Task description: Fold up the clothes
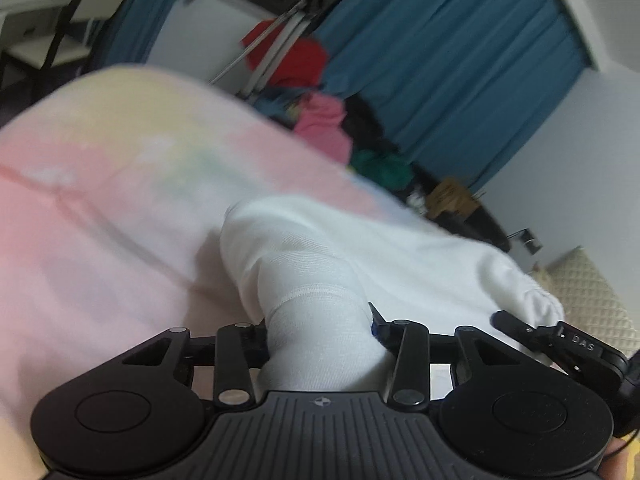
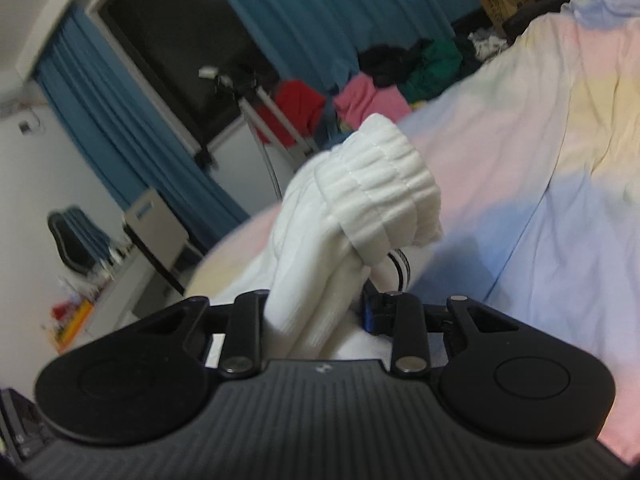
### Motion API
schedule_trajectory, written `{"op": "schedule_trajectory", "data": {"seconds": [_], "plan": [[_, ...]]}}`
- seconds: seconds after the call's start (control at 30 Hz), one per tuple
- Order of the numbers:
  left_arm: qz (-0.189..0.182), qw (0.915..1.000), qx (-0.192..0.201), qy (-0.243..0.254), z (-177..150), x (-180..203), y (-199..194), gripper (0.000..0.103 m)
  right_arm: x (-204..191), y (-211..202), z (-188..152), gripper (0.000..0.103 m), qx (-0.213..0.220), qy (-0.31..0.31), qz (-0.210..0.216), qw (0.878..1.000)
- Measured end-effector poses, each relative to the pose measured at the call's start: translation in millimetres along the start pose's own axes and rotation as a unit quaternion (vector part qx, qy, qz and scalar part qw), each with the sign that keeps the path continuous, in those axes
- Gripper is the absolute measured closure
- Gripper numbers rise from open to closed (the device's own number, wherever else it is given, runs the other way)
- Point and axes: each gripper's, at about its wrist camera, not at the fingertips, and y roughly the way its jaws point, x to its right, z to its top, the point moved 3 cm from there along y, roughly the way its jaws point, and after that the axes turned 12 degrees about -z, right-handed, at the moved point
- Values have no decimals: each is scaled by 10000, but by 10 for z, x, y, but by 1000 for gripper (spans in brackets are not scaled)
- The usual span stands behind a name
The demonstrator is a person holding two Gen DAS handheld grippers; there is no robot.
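Cloth fills both wrist views: a white garment [image 1: 320, 248] is clamped in the left gripper [image 1: 320, 340], its fabric bunched between the closed fingers and running forward and to the right over a pastel bedsheet [image 1: 100, 200]. The right gripper [image 2: 320, 304] is likewise closed on the same white garment, here a ribbed cuff [image 2: 380, 184] that stands up just ahead of the fingers, doubled over itself. In the left view the right gripper's black tip shows at the lower right edge, pinching the far end of the cloth, so the garment's long axis appears to run from one gripper across to the other, roughly side to side above the bed. Neither hand is nearer; each holds one end. A pile of coloured clothes [image 2: 372, 96] lies well apart by the blue curtains [image 2: 320, 12]. Both frames are blurred.
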Motion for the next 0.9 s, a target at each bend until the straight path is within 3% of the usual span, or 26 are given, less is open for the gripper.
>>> {"op": "schedule_trajectory", "data": {"seconds": [0.17, 0.4, 0.53, 0.6, 0.7, 0.9], "plan": [[-258, 9989, 85, 386, 291, 827, 585, 60, 359, -164, 812, 69, 298, 253, -140, 9991], [-883, 9952, -201, 362, 800, 1796, 2341, 60, 1199, 51, 2268, 69, 645, 623, -853, 9923], [-991, 9933, -387, 460, 811, 2142, 3218, 60, 1813, 403, 2798, 69, 584, 881, -1222, 9869], [-996, 9919, -535, 573, 744, 2238, 3624, 60, 2107, 605, 2943, 69, 547, 1038, -1387, 9834], [-946, 9898, -783, 723, 568, 2242, 4237, 59, 2557, 883, 2867, 69, 557, 1309, -1496, 9785], [-721, 9851, -1196, 1000, 42, 1809, 4949, 58, 3225, 1374, 2065, 69, 652, 1819, -1570, 9685]]}}
